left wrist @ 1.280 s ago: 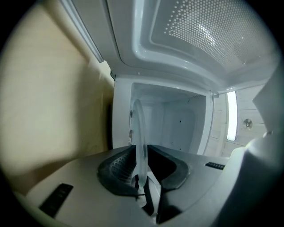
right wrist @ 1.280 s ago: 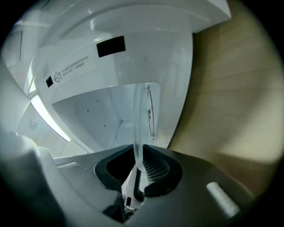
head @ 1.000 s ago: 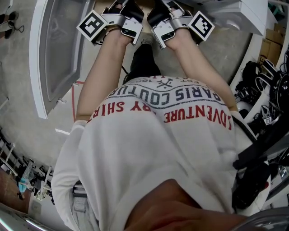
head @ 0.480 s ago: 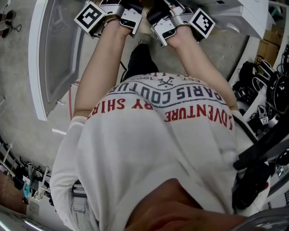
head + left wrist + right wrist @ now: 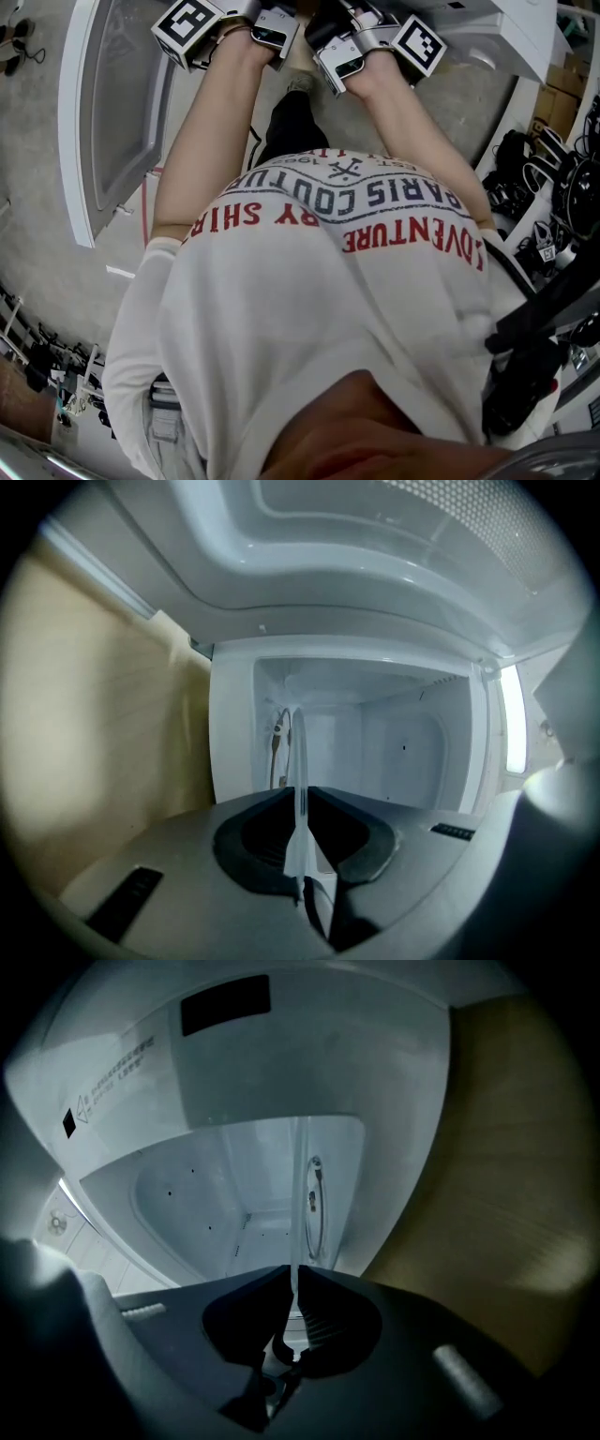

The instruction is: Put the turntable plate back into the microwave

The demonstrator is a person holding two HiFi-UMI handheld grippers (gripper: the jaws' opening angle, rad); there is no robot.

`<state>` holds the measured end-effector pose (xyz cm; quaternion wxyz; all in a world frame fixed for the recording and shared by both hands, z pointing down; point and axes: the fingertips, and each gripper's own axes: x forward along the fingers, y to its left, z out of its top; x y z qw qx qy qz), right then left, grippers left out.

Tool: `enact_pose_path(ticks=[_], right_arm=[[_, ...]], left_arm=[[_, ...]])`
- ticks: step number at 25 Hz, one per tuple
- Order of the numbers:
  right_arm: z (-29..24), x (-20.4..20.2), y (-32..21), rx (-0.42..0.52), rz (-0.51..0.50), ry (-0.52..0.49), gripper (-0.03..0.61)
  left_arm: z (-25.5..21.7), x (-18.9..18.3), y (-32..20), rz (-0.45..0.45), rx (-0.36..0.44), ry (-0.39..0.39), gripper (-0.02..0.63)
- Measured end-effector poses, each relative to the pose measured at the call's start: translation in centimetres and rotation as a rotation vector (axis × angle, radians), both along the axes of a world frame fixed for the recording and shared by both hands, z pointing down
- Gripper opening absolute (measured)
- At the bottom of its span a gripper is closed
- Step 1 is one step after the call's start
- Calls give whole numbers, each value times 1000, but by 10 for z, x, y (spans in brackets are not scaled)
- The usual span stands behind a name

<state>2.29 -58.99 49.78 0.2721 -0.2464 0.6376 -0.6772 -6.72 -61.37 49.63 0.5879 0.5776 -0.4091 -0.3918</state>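
Jointly — left tool (image 5: 301,803), right tool (image 5: 292,1283) grip turntable plate (image 5: 298,752).

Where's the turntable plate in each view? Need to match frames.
Head view: not in it.
Left gripper view: turntable plate edge-on at centre, clamped between the jaws.
Right gripper view: edge-on just left of centre, again clamped between the jaws.
Shared landmark: the white microwave cavity behind it in both gripper views.
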Motion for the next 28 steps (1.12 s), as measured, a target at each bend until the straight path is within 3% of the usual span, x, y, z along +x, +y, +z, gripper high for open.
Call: enact_pose_path(ticks=[3,10,14,18,23,28], right_arm=[[3,-2,1,-27,0,5,21],[10,3,-16,-36,46,-1,17],[17,5,-14,-39,50,2,17],[19,-2,-19,-64,52,-12,17],[19,0,-14,-83,61,-18,15],[-7,-2,-3,-8,15,-72,-3]], left_arm=[[0,-1,2,15,-25,-70,41],[-1,-2,2,41,31,-154,41],[7,2,6,53,26,-125,41],[10,2,3,78,28,-179,6],[12,7,6,95,22,-179,2],[5,10,9,69,32,-161,0]])
